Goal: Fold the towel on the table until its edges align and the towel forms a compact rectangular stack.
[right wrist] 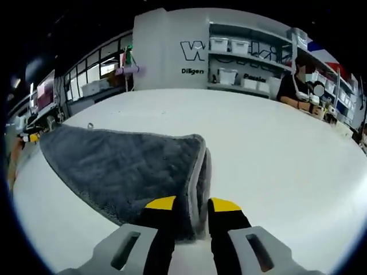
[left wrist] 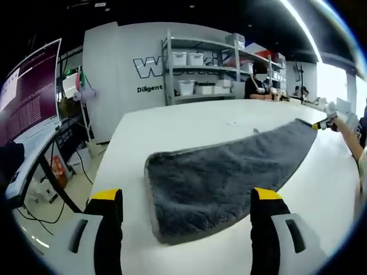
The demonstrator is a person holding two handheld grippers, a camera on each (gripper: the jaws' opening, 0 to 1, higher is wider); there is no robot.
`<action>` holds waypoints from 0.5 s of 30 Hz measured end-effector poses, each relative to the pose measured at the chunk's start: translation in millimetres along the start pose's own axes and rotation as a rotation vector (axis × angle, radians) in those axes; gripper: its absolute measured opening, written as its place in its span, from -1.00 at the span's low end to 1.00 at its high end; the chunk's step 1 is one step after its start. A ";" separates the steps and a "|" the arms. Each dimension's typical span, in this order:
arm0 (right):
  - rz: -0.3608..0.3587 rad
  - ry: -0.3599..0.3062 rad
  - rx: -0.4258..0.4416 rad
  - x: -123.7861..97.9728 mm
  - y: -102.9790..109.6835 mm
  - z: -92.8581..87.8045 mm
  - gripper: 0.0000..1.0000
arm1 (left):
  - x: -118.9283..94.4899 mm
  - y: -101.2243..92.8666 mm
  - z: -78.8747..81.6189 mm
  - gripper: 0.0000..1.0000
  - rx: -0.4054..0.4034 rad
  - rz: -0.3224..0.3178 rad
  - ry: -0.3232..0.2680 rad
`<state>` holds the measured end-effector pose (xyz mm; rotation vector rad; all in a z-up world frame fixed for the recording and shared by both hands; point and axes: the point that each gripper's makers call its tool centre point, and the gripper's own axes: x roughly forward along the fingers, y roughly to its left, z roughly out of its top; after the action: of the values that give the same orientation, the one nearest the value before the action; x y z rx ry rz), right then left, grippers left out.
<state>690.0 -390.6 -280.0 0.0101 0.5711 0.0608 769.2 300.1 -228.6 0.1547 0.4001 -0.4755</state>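
A dark grey towel (left wrist: 218,172) lies stretched across the white table (left wrist: 189,117). In the left gripper view its rounded near end rests between the wide-apart jaws of my left gripper (left wrist: 186,197), which is open and holds nothing. At the towel's far corner my right gripper (left wrist: 322,123) shows, small and yellow-tipped. In the right gripper view my right gripper (right wrist: 192,203) is shut on the near edge of the towel (right wrist: 120,166), which looks doubled there. The left gripper (right wrist: 27,137) appears as a small yellow tip by the towel's far end.
A person's arm (left wrist: 352,140) reaches in from the right. Shelves with white bins (left wrist: 198,74) and a seated person (right wrist: 298,86) stand beyond the table. A monitor (left wrist: 28,97) and floor cables (left wrist: 40,212) lie past the table's left edge.
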 end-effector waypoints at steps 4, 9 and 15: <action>0.031 -0.015 -0.028 3.1 5.1 1.3 -0.83 | 0.1 -3.0 -0.3 0.82 -0.002 -0.011 0.002; 0.042 -0.016 -0.059 3.5 4.9 1.9 -0.90 | -0.3 -5.1 -1.4 0.81 -0.001 -0.016 0.007; -0.038 0.005 -0.094 -5.5 -21.2 -1.6 -0.91 | -0.7 -4.3 -3.1 0.80 0.001 -0.013 0.014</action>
<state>685.7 -412.1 -278.9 -0.0926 0.5724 0.0503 765.5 297.3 -231.3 0.1570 0.4152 -0.4880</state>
